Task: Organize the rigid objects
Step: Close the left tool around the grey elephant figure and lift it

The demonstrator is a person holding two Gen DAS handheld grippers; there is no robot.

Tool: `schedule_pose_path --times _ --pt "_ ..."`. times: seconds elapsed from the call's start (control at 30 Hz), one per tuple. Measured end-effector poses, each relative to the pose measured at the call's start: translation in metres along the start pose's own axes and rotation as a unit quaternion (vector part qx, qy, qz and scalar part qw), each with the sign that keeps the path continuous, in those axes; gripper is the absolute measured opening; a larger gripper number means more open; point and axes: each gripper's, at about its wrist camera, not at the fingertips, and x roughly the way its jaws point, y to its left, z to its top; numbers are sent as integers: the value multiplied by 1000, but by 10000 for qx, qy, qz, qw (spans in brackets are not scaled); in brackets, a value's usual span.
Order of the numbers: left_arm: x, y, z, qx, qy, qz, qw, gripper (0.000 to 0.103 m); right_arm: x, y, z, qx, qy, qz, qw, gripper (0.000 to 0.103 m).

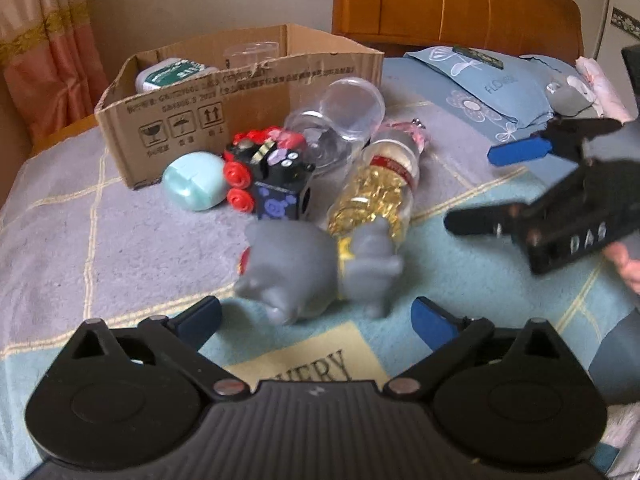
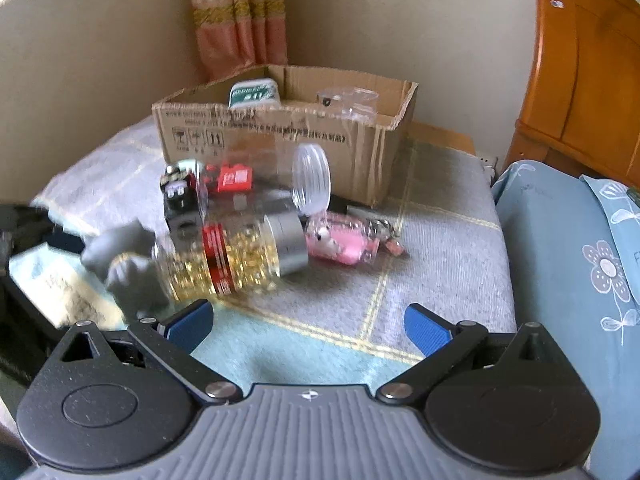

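Several small rigid things lie heaped on a bed covered by a fuzzy grey-and-pale-blue checked blanket [image 1: 80,240], just in front of a brown corrugated cardboard box [image 1: 192,120] with its top open. Nearest the left gripper [image 1: 316,316] is a smooth grey moulded plastic animal figure [image 1: 288,276], blurred, lying just beyond the blue-padded fingers [image 1: 200,316], which stand spread wide with nothing between them. Behind the figure lies a clear cylindrical bottle filled with glittering gold pieces [image 2: 236,256], banded in red and capped in silver-grey, on its side. Beside it are a clear round plastic jar [image 1: 340,120], also tipped over, a black-and-red toy train of blocky plastic [image 1: 268,172], a glossy mint-green egg-shaped case [image 1: 194,186] and a pink keychain charm in clear casing [image 2: 340,242]. Inside the box a green-and-white container [image 2: 252,94] and another clear plastic container [image 2: 348,100] show only partly above the wall. The right gripper [image 2: 308,324] hangs above bare blanket near the bottle, its fingers likewise parted and empty; in the left wrist view it is smeared by motion. A pale blue embroidered pillow [image 2: 580,260] and an orange wooden headboard [image 1: 452,4] lie beyond, both cut by the frame edge.
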Motion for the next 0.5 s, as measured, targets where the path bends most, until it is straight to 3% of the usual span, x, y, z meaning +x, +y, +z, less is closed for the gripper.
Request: schedule_pose_path --times 0.2,0.27,0.4,0.5 --pt "-3 -1 3 -35 -211 200 9996 97 7 1 -11 -508 151 371 9979 103" --pt "-5 2 4 -91 -222 161 9996 88 8 2 -10 -583 161 508 9969 103" --pt "-6 9 5 -274 -238 39 9993 81 11 9 -4 -806 98 685 9943 103" --pt "-8 11 5 -159 -200 166 9995 77 13 15 2 -942 20 784 9925 103"
